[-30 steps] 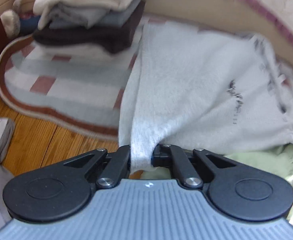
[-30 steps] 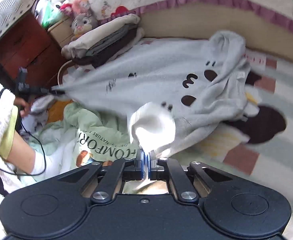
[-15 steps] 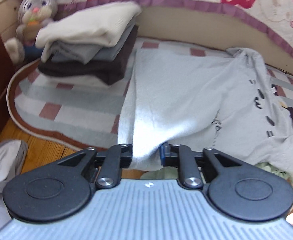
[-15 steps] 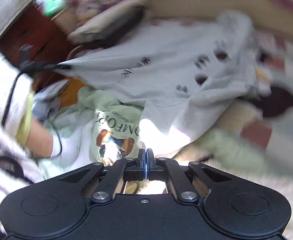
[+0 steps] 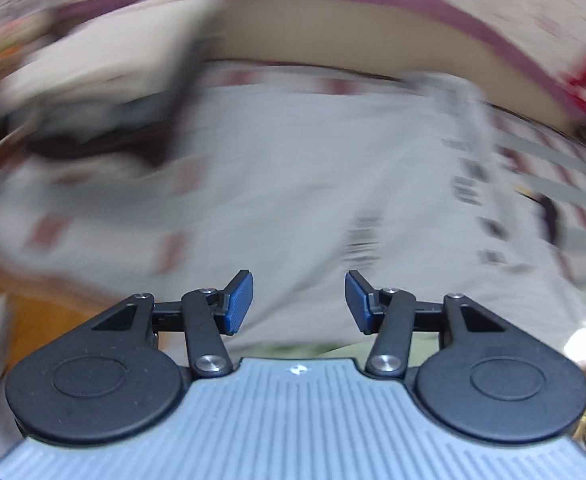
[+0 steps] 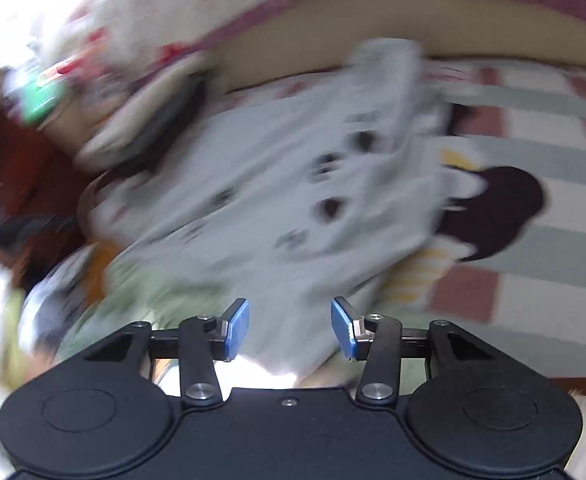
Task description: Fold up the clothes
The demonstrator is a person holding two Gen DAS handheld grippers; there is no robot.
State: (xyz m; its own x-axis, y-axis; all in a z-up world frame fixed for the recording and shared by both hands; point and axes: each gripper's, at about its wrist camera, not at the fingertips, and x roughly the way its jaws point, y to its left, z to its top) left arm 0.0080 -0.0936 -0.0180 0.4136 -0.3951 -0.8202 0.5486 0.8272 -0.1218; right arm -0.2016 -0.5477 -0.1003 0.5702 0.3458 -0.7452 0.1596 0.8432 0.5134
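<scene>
Both hand-held grippers, left (image 5: 299, 304) and right (image 6: 290, 328), have let go and now stand spread and empty above the grey sweatshirt (image 6: 277, 184), seemingly flat on the rug (image 6: 553, 240) toward 12 o'clock; smooth it before regrasping.

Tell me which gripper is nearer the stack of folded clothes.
Left, as far as the blur allows. The left gripper has the stack of folded clothes just ahead to its left; from the right gripper the stack lies farther off, beyond the grey sweatshirt.
</scene>
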